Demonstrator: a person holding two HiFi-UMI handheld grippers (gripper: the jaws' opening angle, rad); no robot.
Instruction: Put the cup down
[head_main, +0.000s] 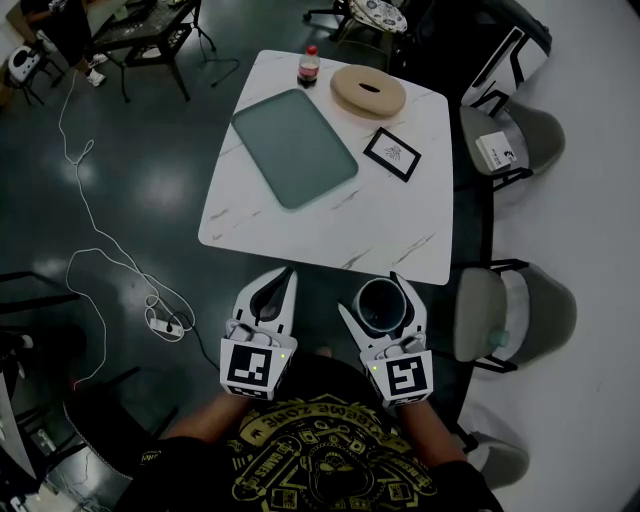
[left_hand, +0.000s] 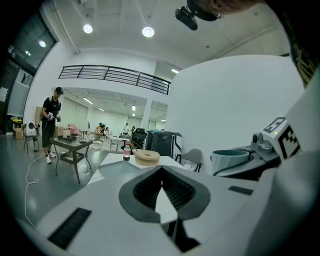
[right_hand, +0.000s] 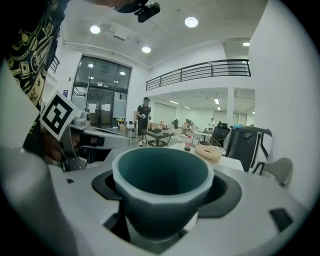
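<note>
A teal cup stands upright between the jaws of my right gripper, which is shut on its sides. Cup and gripper hang over the dark floor just short of the near edge of the white marble table. In the right gripper view the cup fills the middle and looks empty. My left gripper is beside it to the left, shut with nothing in it; its tips meet in the left gripper view. That view also shows the cup at the right.
On the table lie a green tray, a cola bottle, a round wooden ring and a framed card. Grey chairs stand along the table's right side. A white cable snakes over the floor at left.
</note>
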